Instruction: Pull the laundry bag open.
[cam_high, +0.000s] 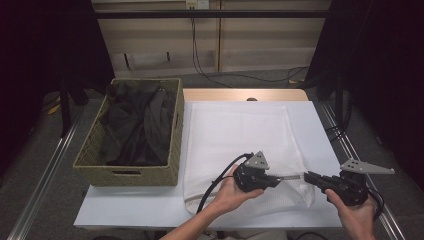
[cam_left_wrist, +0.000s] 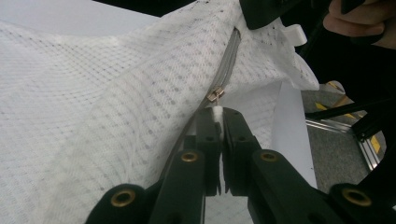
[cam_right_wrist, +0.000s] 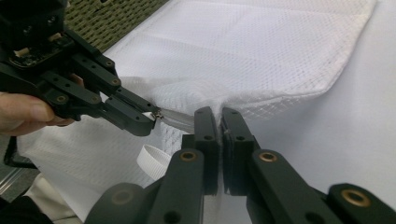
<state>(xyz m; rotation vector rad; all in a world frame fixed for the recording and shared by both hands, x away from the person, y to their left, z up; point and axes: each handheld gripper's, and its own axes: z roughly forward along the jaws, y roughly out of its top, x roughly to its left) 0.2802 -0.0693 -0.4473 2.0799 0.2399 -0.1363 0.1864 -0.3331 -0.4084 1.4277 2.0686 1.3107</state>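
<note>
A white mesh laundry bag (cam_high: 235, 132) lies flat on the table. Its grey zipper (cam_left_wrist: 229, 60) runs along the near right edge, lifted between both grippers. My left gripper (cam_left_wrist: 218, 112) is shut on the small white pull tab just below the brass slider (cam_left_wrist: 215, 95). In the high view the left gripper (cam_high: 278, 179) points right and the right gripper (cam_high: 307, 176) points left, facing it. My right gripper (cam_right_wrist: 219, 113) is shut on the bag's edge at the zipper's end. The left gripper (cam_right_wrist: 152, 116) holds the pull a short way to its left.
A wicker basket (cam_high: 95, 145) holding dark clothes (cam_high: 137, 120) stands at the table's left. The white table (cam_high: 312, 125) has bare room right of the bag. A white strap loop (cam_right_wrist: 154, 156) hangs under the bag's corner. Rails and cables lie on the floor around.
</note>
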